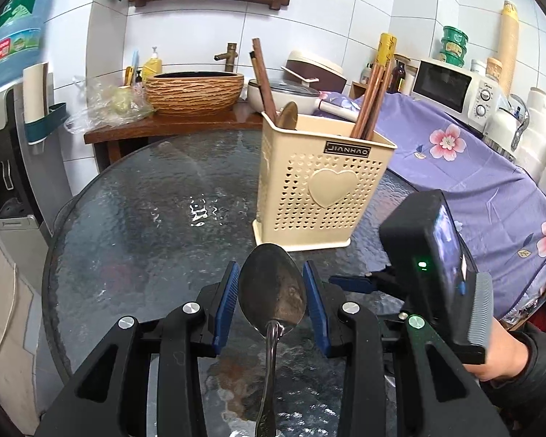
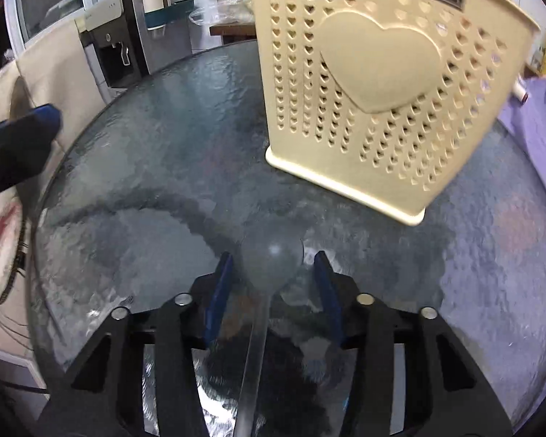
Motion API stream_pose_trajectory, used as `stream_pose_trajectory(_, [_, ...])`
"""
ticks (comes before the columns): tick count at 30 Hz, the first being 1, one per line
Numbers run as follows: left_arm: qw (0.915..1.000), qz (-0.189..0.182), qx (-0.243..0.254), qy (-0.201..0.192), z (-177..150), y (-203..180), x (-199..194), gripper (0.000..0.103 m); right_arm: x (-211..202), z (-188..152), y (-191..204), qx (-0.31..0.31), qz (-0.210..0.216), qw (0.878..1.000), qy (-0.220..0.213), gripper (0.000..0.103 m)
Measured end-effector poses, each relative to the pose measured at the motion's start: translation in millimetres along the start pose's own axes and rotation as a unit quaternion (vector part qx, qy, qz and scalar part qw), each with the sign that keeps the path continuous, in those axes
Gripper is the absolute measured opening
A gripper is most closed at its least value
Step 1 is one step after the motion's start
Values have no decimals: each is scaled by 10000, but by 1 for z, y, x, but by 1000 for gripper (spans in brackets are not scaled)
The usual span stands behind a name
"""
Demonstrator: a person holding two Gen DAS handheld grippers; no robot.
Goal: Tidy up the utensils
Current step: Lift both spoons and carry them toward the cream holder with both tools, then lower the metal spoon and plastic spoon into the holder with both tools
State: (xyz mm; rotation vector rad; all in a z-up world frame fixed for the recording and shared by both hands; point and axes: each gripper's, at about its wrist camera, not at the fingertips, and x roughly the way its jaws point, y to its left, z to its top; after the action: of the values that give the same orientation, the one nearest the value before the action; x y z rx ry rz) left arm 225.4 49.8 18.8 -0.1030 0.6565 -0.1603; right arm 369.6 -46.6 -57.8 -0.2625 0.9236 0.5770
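Between the blue pads of my left gripper (image 1: 271, 276) lies a tarnished metal spoon (image 1: 272, 293), bowl forward and facing up, its handle running back toward me. The bowl fills most of the gap, but I see a sliver of space on each side of it, so I cannot tell whether the pads are actually pressing on it.

My right gripper (image 2: 273, 266) frames a second spoon (image 2: 273, 262), blurred and greyish, also bowl forward with its straight handle coming back under the camera. There is clear space between that bowl and both pads, so those jaws stand apart from it, not clamped. From the left camera, the right gripper's black body with a green light sits just to the right, with my hand (image 1: 506, 353) behind it.

Both tools are over the round textured glass table (image 1: 134, 218). Just beyond the spoons stands the cream plastic utensil holder with heart-shaped holes and a raised heart (image 1: 320, 185), upright on the glass. Brown wooden chopsticks (image 1: 369, 105) lean inside it, and another spoon's rounded end (image 1: 287, 115) pokes above the rim.

Past the table lies a purple floral cloth (image 1: 466, 167).
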Motion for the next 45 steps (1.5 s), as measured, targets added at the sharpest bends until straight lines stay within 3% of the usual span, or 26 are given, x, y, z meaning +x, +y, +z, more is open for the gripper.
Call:
stream_pose_trajectory(9, [10000, -9, -71, 4, -2, 4, 0, 35, -1, 5, 3, 77, 105, 9999, -91, 37])
stream_pose_trajectory(16, [9999, -46, -82, -73, 2, 0, -2, 35, -52, 7, -21, 415, 453, 9961, -628, 37])
stream_pose_trajectory(24, [9996, -139, 32, -256, 11, -17, -13, 35, -104, -1, -44, 585, 565, 9913, -1039, 37])
stream_pose_trajectory(38, [9980, -180, -30, -613, 28, -41, -20, 35, -149, -4, -59, 729, 576, 9852, -1438, 37])
stream_pose_trajectory(45, [9949, -352, -258, -914, 61, -46, -21, 35, -176, 17, -71, 761, 416, 9785, -1871, 37])
